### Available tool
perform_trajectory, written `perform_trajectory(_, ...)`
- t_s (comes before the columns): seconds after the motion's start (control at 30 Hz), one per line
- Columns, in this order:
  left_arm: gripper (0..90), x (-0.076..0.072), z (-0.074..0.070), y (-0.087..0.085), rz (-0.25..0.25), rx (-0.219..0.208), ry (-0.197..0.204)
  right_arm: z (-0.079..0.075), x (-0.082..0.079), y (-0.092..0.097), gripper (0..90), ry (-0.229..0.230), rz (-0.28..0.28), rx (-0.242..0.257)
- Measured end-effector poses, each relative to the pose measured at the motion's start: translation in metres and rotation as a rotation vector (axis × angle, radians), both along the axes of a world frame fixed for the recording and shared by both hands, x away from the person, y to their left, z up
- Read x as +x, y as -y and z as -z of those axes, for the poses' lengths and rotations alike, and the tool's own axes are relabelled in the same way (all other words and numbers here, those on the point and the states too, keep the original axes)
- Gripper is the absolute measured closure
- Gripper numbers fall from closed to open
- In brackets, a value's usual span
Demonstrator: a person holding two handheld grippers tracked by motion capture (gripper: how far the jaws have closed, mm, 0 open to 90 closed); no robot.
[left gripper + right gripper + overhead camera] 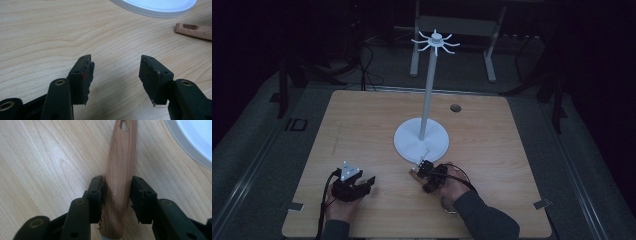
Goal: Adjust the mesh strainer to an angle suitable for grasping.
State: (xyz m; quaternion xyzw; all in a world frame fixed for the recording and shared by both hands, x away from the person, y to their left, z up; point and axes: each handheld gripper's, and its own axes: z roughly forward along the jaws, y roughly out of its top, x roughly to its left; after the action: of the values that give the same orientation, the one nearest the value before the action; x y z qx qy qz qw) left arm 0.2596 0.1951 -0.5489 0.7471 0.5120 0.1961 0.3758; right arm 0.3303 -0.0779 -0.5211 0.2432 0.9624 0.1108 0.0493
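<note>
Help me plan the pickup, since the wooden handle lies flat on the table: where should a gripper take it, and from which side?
Probably the thick middle of the wooden handle, jaws astride its width, coming along its length from the end without the hole. It lies flat and tapers toward the holed tip. The right gripper already clamps it there.

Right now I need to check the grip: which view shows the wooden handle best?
The right gripper view: the wooden handle lies close-up between the jaws. The left gripper view shows its holed end; the high view shows a small tip.
</note>
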Motion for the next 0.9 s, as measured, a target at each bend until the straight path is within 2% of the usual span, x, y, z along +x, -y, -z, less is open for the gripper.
perform_trajectory(0.07,44.0,0.000,0.000,0.000,0.000,0.000,-0.001,0.000,0.000,-0.003,60.2,-0.001,-0.005,0.000)
perform_trajectory(0.17,44.0,0.000,0.000,0.000,0.001,0.001,-0.002,0.000,0.001,-0.008,61.8,-0.028,-0.012,-0.005)
perform_trajectory(0.23,44.0,0.000,0.000,0.000,0.000,0.001,-0.003,-0.001,0.001,-0.010,62.3,-0.034,-0.015,-0.022)
perform_trajectory(0.43,44.0,0.000,0.000,0.000,0.000,0.001,-0.004,-0.001,0.001,-0.008,67.3,-0.046,-0.020,-0.045)
perform_trajectory(0.57,44.0,0.000,0.000,0.000,-0.001,0.003,-0.004,-0.002,0.000,-0.005,68.0,-0.038,-0.042,-0.048)
perform_trajectory(0.7,44.0,0.000,0.001,0.000,-0.001,0.004,-0.005,-0.002,-0.003,-0.003,68.1,-0.018,-0.040,-0.039)
perform_trajectory(0.9,44.0,0.001,0.001,0.000,-0.004,0.002,-0.005,-0.008,-0.002,0.002,68.0,0.014,-0.036,0.004)
